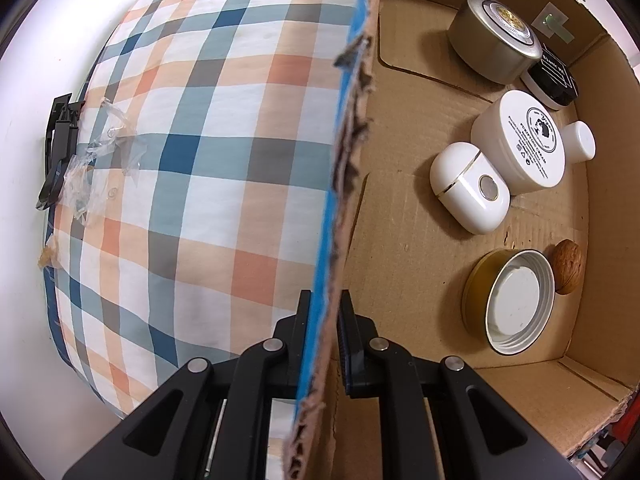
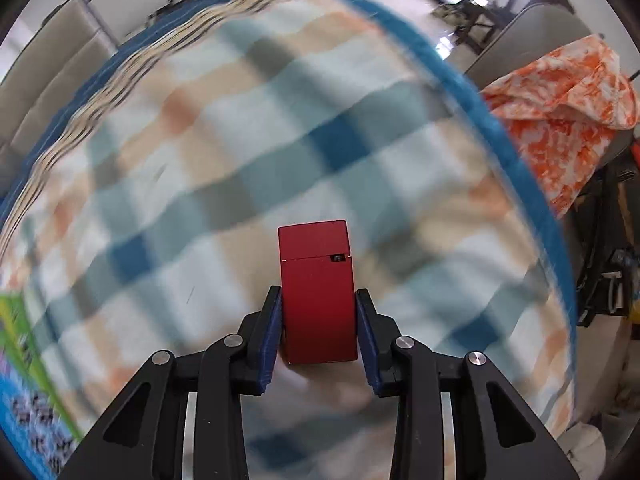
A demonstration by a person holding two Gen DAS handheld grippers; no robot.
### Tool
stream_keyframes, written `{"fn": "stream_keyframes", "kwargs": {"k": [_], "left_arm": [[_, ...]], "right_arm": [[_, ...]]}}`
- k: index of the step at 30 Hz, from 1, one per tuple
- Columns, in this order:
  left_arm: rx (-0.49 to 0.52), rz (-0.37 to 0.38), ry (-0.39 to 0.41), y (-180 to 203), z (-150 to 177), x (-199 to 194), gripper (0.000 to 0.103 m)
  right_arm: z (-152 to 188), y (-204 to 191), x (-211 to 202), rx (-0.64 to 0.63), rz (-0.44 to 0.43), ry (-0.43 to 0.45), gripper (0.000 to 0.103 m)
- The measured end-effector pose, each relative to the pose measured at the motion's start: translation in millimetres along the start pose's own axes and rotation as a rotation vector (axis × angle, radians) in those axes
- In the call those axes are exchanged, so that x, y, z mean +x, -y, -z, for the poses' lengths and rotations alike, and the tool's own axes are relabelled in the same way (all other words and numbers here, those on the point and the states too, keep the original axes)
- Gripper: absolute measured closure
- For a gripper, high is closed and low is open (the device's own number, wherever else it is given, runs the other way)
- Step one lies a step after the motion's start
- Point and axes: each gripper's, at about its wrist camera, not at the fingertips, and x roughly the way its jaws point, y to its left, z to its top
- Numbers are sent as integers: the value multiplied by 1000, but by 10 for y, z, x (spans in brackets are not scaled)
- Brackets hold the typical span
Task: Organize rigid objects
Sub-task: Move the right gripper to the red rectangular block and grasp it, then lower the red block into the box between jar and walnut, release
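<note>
My left gripper (image 1: 325, 300) points down and is shut on the torn upper edge of a cardboard box's wall (image 1: 352, 140). Inside the box lie a round metal tin (image 1: 492, 40), a black-lidded jar (image 1: 554, 80), a white cream jar (image 1: 520, 144), a small white bottle (image 1: 578, 142), a white earbud case (image 1: 468, 188), an upturned gold lid (image 1: 512, 300) and a walnut (image 1: 568, 266). In the right wrist view my right gripper (image 2: 318, 292) is shut on a small red box (image 2: 316, 280), held over the blurred checked cloth (image 2: 240, 160).
The checked cloth (image 1: 220, 160) covers the surface left of the box. A black clip (image 1: 58, 148) and crumpled clear plastic (image 1: 100, 148) lie at its left edge. An orange patterned cloth (image 2: 560, 120) hangs over a chair at the right. A green and blue packet (image 2: 28, 380) sits at lower left.
</note>
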Motion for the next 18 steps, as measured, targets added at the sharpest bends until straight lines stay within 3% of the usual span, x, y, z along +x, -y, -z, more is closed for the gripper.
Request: {"fn": "stream_keyframes", "kwargs": {"k": [7, 12, 18], "left_arm": [[7, -9, -2, 41, -12, 6, 94], [7, -15, -1, 61, -14, 6, 94], [9, -17, 0, 76, -13, 7, 94]], "right_arm": [[602, -347, -328, -95, -131, -13, 66], [962, -750, -1132, -171, -310, 37, 66], [1528, -1482, -1904, -333, -431, 46, 66]]}}
